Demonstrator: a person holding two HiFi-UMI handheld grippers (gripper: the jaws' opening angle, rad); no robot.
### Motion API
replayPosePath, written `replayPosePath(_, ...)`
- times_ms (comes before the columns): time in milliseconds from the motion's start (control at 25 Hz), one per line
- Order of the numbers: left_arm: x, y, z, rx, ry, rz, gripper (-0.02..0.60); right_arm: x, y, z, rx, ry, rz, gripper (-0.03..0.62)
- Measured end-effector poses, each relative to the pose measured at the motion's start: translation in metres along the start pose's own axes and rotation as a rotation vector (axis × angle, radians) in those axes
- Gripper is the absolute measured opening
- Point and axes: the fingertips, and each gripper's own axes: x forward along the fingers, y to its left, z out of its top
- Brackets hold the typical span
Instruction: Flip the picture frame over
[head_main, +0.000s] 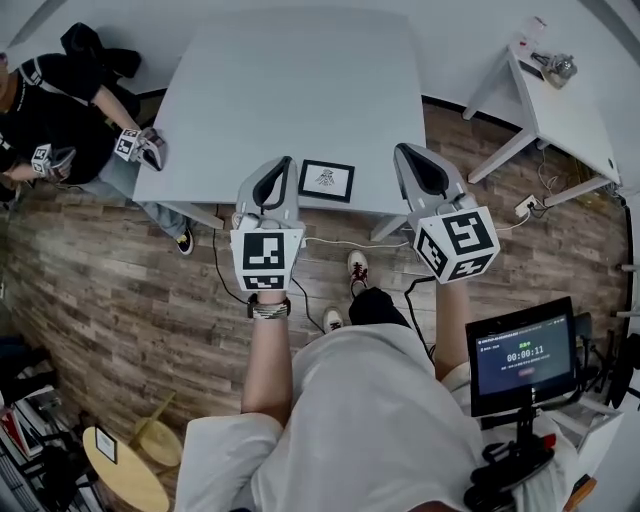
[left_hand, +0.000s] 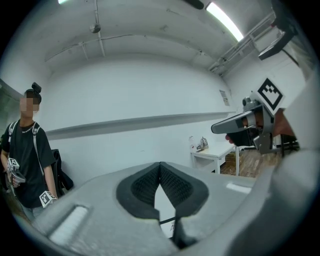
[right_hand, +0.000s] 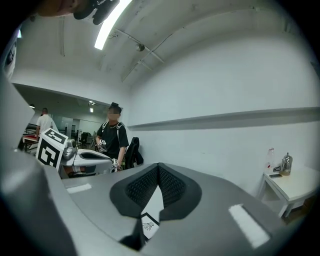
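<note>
Seemingly before any grasp, the grey desk (head_main: 290, 80) fills the upper centre of the head view. The left gripper (head_main: 287, 162) and right gripper (head_main: 402, 150) hover at its near edge, fingers (left_hand: 142, 187) pressed together on nothing. Between them the picture frame (head_main: 326, 180) lies flat, drawing up; next, I judge, the fingers must open and drop to one edge.

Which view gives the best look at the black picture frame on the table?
Head view: the whole black-framed picture lies drawing-up on the grey table, unobstructed. The right gripper view catches only one corner, low in the image; the left gripper view shows no clear part.
</note>
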Motion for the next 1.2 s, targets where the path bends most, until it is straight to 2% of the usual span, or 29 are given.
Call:
replayPosePath(440, -0.052, -0.005, 0.063, 0.093, -0.098, 0.005, 0.003, -0.031, 0.032, 0.044, -0.053, -0.073, 0.008, 0.002)
replayPosePath(800, -0.061, -0.011, 0.083, 0.096, -0.137, -0.021, 0.003, -0.036, 0.039, 0.056, -0.077, -0.106, 0.02, 0.002)
replayPosePath(1200, -0.055, -0.02, 0.093, 0.102, -0.155, -0.048, 0.003, -0.033, 0.038, 0.058, -0.08, -0.089, 0.011, 0.002)
